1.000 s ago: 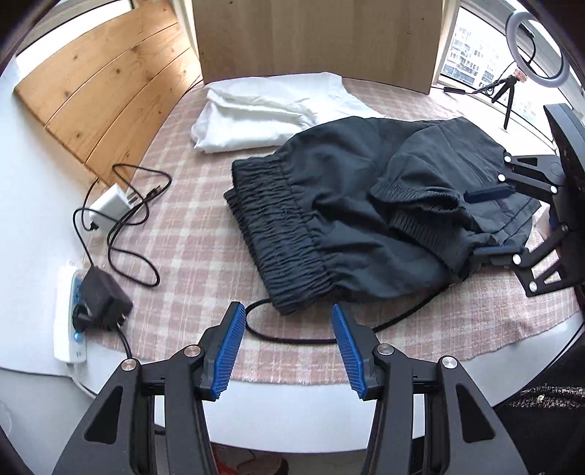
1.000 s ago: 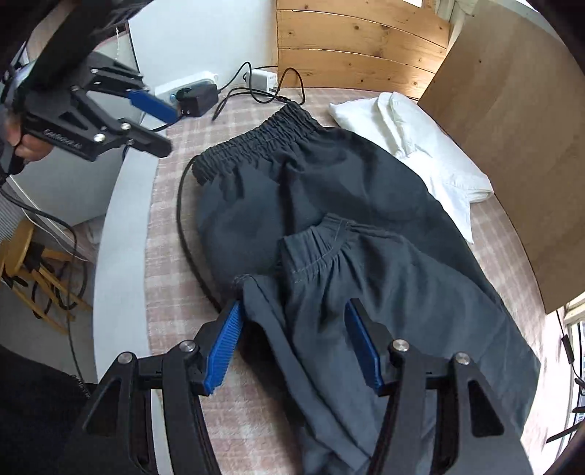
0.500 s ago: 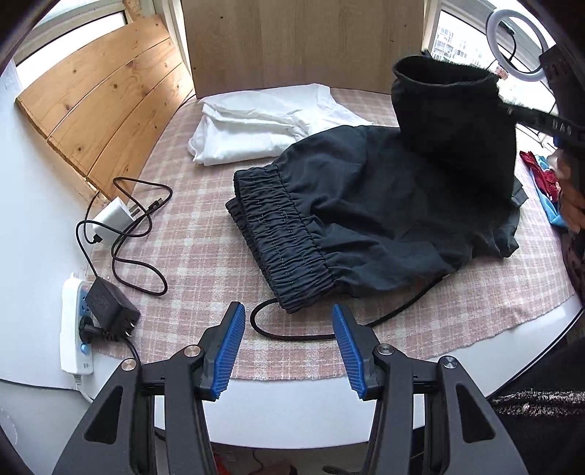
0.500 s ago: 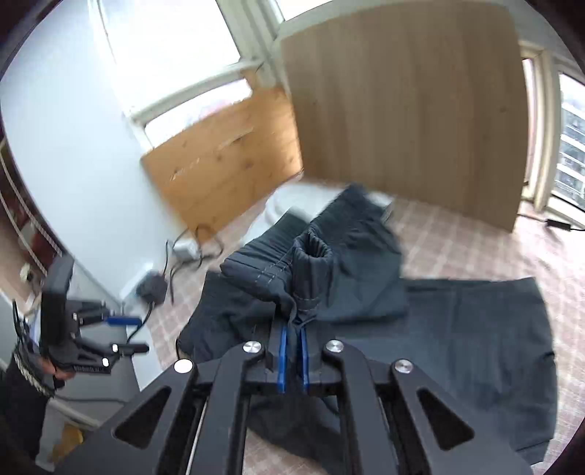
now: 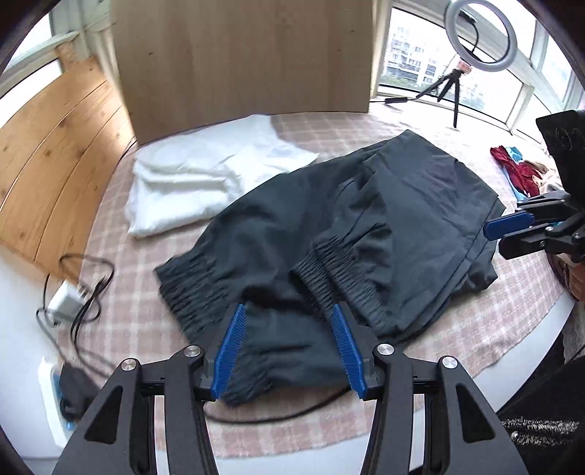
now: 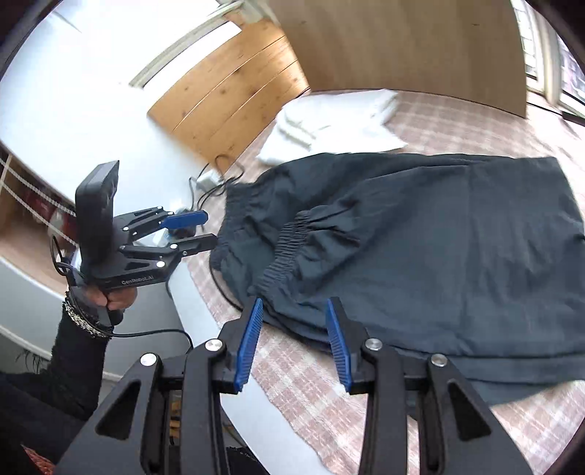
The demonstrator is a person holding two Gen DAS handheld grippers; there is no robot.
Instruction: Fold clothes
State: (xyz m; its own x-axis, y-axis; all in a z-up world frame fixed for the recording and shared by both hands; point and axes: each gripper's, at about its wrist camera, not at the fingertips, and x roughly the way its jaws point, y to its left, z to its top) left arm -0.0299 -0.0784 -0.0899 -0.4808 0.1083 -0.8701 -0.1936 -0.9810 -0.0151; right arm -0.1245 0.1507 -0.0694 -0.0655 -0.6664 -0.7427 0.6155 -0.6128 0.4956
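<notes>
Dark trousers (image 5: 365,226) lie folded over on the pink checked cloth (image 5: 120,314), leg cuffs (image 5: 336,274) laid back near the elastic waistband (image 5: 193,288). They also show in the right wrist view (image 6: 420,241). My left gripper (image 5: 289,347) is open and empty, low over the waistband end. It also shows in the right wrist view (image 6: 190,230), open at the table's left edge. My right gripper (image 6: 294,336) is open and empty over the trousers' near edge. It also shows at the right of the left wrist view (image 5: 512,234).
A folded white garment (image 5: 204,175) lies at the back by a wooden board (image 5: 241,58). A charger and cables (image 5: 69,299) and a power strip (image 5: 58,398) sit left. A black cable (image 5: 278,416) runs under the trousers. Red and blue clothes (image 5: 515,171) and a ring light (image 5: 479,33) are at the right.
My right gripper carried the lifted trouser legs over, laid them near the waistband, let go and opened. My left gripper moved forward over the waistband.
</notes>
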